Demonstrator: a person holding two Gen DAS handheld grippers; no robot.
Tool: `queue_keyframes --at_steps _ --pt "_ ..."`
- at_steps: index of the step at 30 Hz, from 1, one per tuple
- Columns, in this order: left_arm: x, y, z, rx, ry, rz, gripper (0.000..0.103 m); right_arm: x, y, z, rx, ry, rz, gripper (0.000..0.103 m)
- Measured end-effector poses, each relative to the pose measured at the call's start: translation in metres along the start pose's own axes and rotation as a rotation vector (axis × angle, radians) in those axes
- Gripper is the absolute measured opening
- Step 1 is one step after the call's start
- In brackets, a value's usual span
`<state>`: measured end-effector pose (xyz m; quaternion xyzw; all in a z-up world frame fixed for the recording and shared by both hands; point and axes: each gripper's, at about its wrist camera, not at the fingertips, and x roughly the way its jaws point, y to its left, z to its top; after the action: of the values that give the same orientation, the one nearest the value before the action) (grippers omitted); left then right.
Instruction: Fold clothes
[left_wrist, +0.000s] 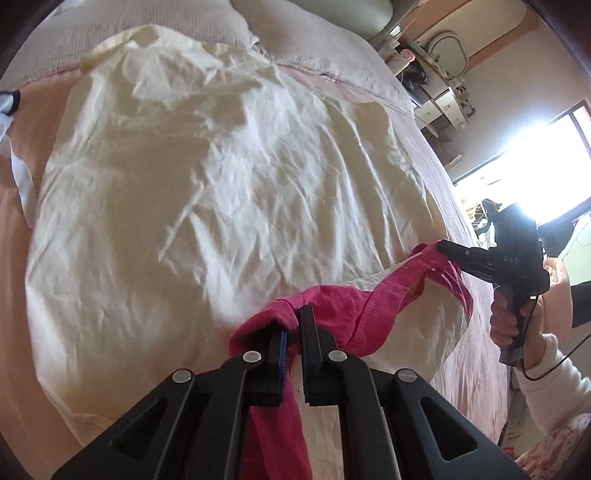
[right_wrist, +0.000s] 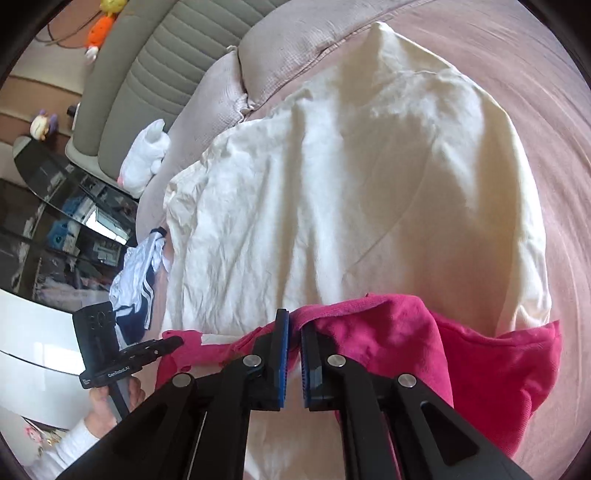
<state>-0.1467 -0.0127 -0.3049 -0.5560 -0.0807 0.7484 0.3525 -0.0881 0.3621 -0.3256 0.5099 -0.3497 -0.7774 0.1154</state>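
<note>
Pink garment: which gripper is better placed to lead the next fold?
Probably neither alone. Left gripper and right gripper each pinch an edge of the pink garment, stretched between them over the cream cloth; likely both move together.

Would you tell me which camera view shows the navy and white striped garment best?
The right wrist view shows the navy and white striped garment best: it lies crumpled on the bed beside the cream sheet, stripes and dark trim visible. The left wrist view catches only a sliver of it at the picture's left edge.

A white plush toy (right_wrist: 144, 158) lies beside the padded headboard (right_wrist: 147, 55).
</note>
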Motion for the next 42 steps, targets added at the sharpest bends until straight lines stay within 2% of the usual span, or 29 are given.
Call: queue_keyframes --at_steps 3,4,5,6,7,8,10,11,12,13,14,16,17,19,21,22,23,24,25,26,27,29,30,32,36,39,40,41,42 --pt "-0.023 -0.012 0.003 0.069 -0.074 -0.011 0.006 -0.031 0.027 -0.01 -0.151 -0.029 -0.041 0.009" --pt "-0.024 -0.015 0.003 0.09 -0.076 -0.005 0.006 -0.043 0.037 -0.015 -0.21 -0.053 -0.065 0.016" --pt "-0.021 -0.015 0.003 0.099 -0.06 -0.005 0.006 -0.053 0.044 -0.021 -0.259 -0.099 -0.113 0.032" --pt "-0.015 -0.012 0.004 0.088 -0.029 -0.016 0.007 -0.059 0.046 -0.025 -0.288 -0.135 -0.151 0.042" --pt "-0.008 -0.005 0.003 0.03 -0.002 -0.061 0.009 -0.064 0.048 -0.028 -0.316 -0.171 -0.189 0.061" --pt "-0.002 0.003 0.003 -0.032 0.025 -0.109 0.014 -0.068 0.049 -0.031 -0.341 -0.201 -0.22 0.066" --pt "-0.002 0.022 -0.001 -0.175 -0.018 -0.184 0.045 -0.062 0.041 -0.024 -0.299 -0.183 -0.23 0.066" --pt "-0.009 0.027 -0.003 -0.205 -0.061 -0.157 0.077 -0.06 0.036 -0.02 -0.264 -0.174 -0.241 0.063" --pt "-0.015 0.032 -0.005 -0.233 -0.105 -0.126 0.087 -0.066 0.038 -0.02 -0.254 -0.201 -0.248 0.058" --pt "-0.023 0.034 -0.006 -0.24 -0.135 -0.087 0.087 -0.072 0.04 -0.02 -0.256 -0.226 -0.257 0.052" --pt "-0.031 0.036 -0.007 -0.246 -0.165 -0.047 0.087 -0.077 0.05 -0.025 -0.329 -0.238 -0.283 0.052" --pt "-0.047 0.025 -0.012 -0.151 -0.205 0.004 0.087 -0.069 0.067 -0.039 -0.499 -0.197 -0.404 0.052" --pt "-0.048 0.012 -0.017 -0.062 -0.196 0.011 0.087 -0.06 0.071 -0.049 -0.566 -0.153 -0.438 0.052" --pt "-0.039 -0.017 -0.026 0.127 -0.146 0.036 0.086 -0.043 0.069 -0.069 -0.627 -0.086 -0.419 0.052" --pt "-0.014 -0.043 -0.044 0.305 -0.064 0.121 0.083 -0.023 0.062 -0.085 -0.642 -0.034 -0.396 0.052" --pt "-0.002 -0.047 -0.053 0.354 -0.04 0.179 0.078 -0.014 0.057 -0.091 -0.652 -0.031 -0.44 0.052" --pt "0.007 -0.041 -0.058 0.364 -0.02 0.271 0.07 -0.012 0.047 -0.092 -0.645 -0.046 -0.513 0.052" --pt "0.016 -0.035 -0.063 0.37 0.0 0.366 0.067 -0.009 0.037 -0.094 -0.638 -0.062 -0.585 0.051" --pt "0.007 -0.022 -0.065 0.313 -0.004 0.388 0.067 -0.009 0.027 -0.095 -0.622 -0.078 -0.647 0.05" --pt "-0.003 -0.009 -0.066 0.25 -0.009 0.404 0.067 -0.019 0.015 -0.094 -0.563 -0.096 -0.644 0.05" --pt "-0.019 -0.003 -0.069 0.161 -0.036 0.365 0.067 -0.03 0.004 -0.095 -0.505 -0.115 -0.636 0.05" --pt "-0.047 -0.007 -0.084 0.108 -0.103 0.331 0.067 -0.059 -0.011 -0.103 -0.395 -0.175 -0.559 0.053" --pt "-0.051 -0.011 -0.094 0.13 -0.103 0.319 0.067 -0.072 -0.017 -0.107 -0.346 -0.196 -0.52 0.053" --pt "-0.057 -0.02 -0.112 0.183 -0.097 0.296 0.067 -0.077 -0.027 -0.118 -0.321 -0.15 -0.447 0.053" --pt "-0.033 -0.035 -0.133 0.311 -0.044 0.261 0.067 -0.067 -0.036 -0.14 -0.294 -0.094 -0.344 0.053" --pt "-0.021 -0.044 -0.143 0.391 -0.041 0.329 0.067 -0.065 -0.035 -0.14 -0.305 -0.119 -0.336 0.051" --pt "-0.018 -0.044 -0.145 0.391 -0.021 0.318 0.067 -0.065 -0.035 -0.138 -0.309 -0.127 -0.327 0.051" --pt "-0.019 -0.041 -0.143 0.373 -0.016 0.296 0.064 -0.065 -0.034 -0.137 -0.312 -0.135 -0.318 0.05" --pt "-0.021 -0.038 -0.141 0.355 -0.012 0.273 0.05 -0.068 -0.032 -0.133 -0.315 -0.148 -0.305 0.05"
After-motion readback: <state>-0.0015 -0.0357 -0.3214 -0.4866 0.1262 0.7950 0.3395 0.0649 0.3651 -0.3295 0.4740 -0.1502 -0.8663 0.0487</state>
